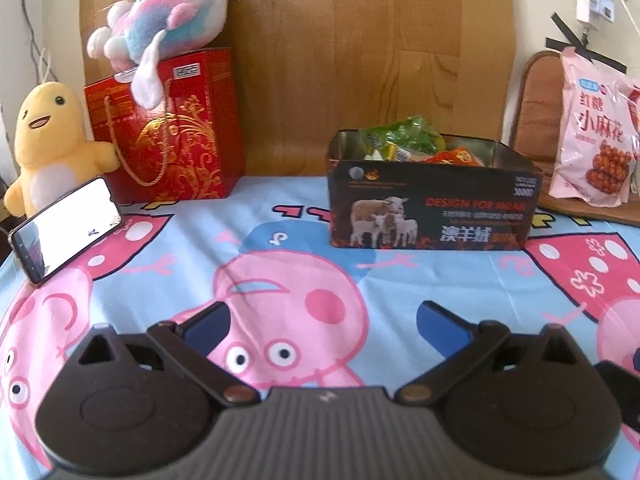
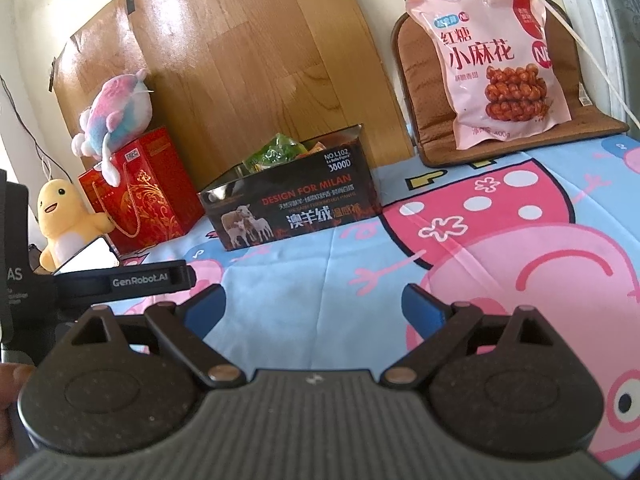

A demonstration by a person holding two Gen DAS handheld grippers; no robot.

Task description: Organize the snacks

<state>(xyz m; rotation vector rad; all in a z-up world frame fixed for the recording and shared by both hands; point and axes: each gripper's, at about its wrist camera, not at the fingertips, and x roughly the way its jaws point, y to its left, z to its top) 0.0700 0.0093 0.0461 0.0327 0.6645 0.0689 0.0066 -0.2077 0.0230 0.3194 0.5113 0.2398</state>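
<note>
A dark open box printed with sheep stands at the back of the cartoon-print cloth, and green and orange snack packets poke out of it. The same box and its packets show in the right wrist view. A large pink snack bag leans upright on a brown cushion at the far right; the left wrist view catches this bag at its right edge. My left gripper is open and holds nothing, well short of the box. My right gripper is open too, with nothing between its fingers.
A red gift bag with a pink-blue plush on top stands at the back left, beside a yellow plush and a propped phone. A wooden board backs the bed. The left gripper's body and a hand show left.
</note>
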